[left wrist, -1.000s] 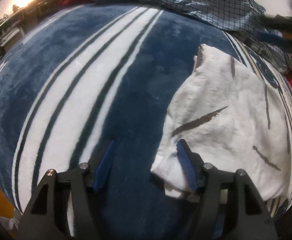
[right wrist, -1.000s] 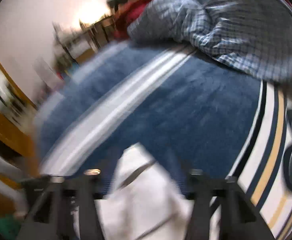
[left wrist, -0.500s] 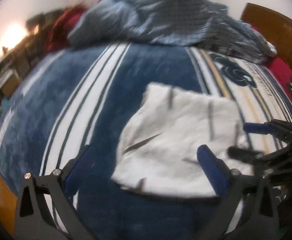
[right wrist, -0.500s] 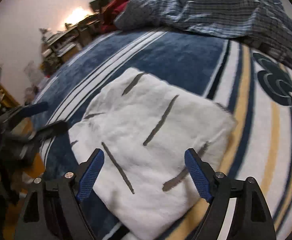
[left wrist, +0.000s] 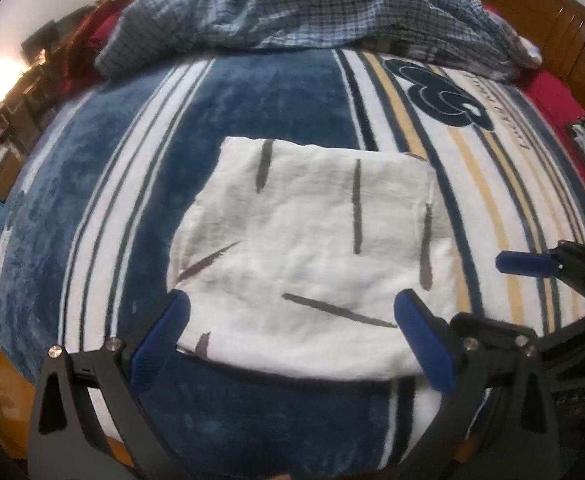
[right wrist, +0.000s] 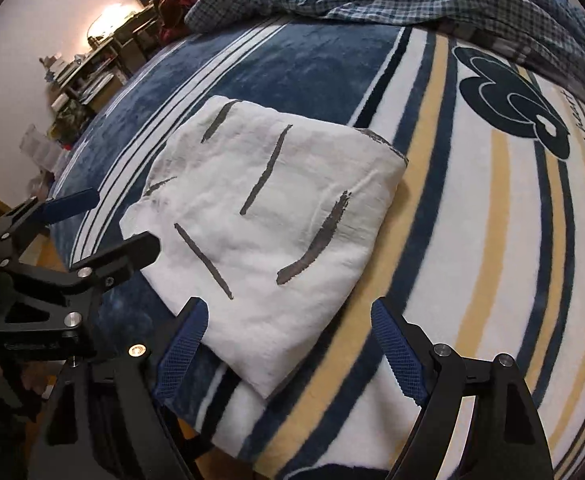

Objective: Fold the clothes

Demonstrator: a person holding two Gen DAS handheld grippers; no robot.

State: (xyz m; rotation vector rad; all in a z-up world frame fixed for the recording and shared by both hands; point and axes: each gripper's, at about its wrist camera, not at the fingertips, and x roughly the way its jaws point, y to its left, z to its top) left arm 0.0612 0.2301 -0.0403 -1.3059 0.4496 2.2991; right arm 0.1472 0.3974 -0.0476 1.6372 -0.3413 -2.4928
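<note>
Each wrist camera looked forward along its claw, from just above the bed's near edge toward the far edge. The left view sat at the near-left, the right view at the near-right. Both shared the folded white cloth [left wrist: 308,256] [right wrist: 264,216] and striped blanket [left wrist: 252,92] [right wrist: 316,64].

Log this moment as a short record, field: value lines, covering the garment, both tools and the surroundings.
garment: white cloth with dark dashes, folded into a rough rectangle, lying flat
surface: blue, white and yellow striped blanket
left tool: open, empty, above the near edge of the cloth
right tool: open, empty, near the cloth's near corner
background: crumpled checked fabric at the far end of the blanket
fold state: looks finished, nothing gripped
</note>
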